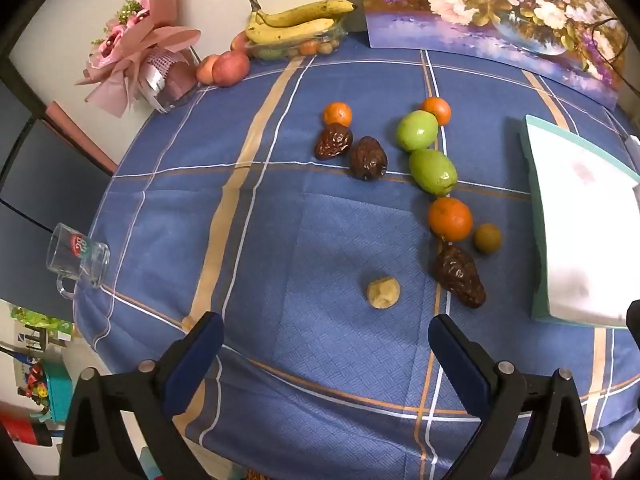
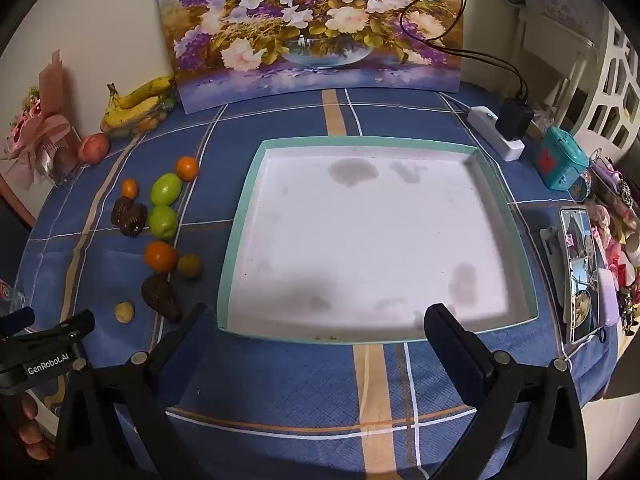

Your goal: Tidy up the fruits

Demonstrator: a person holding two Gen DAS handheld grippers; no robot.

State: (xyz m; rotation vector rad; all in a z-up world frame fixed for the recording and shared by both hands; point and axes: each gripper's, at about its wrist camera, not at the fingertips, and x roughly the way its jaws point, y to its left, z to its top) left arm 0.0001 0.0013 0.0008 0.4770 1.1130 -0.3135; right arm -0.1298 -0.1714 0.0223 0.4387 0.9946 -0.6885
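Note:
Loose fruit lies on the blue checked tablecloth (image 1: 256, 240): oranges (image 1: 449, 219), two green fruits (image 1: 432, 171), dark wrinkled dates (image 1: 460, 275), a small olive fruit (image 1: 487, 238) and a pale walnut (image 1: 383, 292). The same cluster shows at the left of the right wrist view (image 2: 160, 256). A white tray with a teal rim (image 2: 240, 216) lies empty to the fruit's right. My left gripper (image 1: 324, 334) is open, just short of the walnut. My right gripper (image 2: 316, 324) is open at the tray's near edge.
Bananas in a glass dish (image 1: 296, 26), apples (image 1: 230, 67), a pink bouquet (image 1: 136, 52) and a flower painting (image 2: 312, 24) stand at the back. A glass mug (image 1: 78, 258) sits at the left edge. A power strip (image 2: 496, 132), phone (image 2: 580, 272) and clutter lie right.

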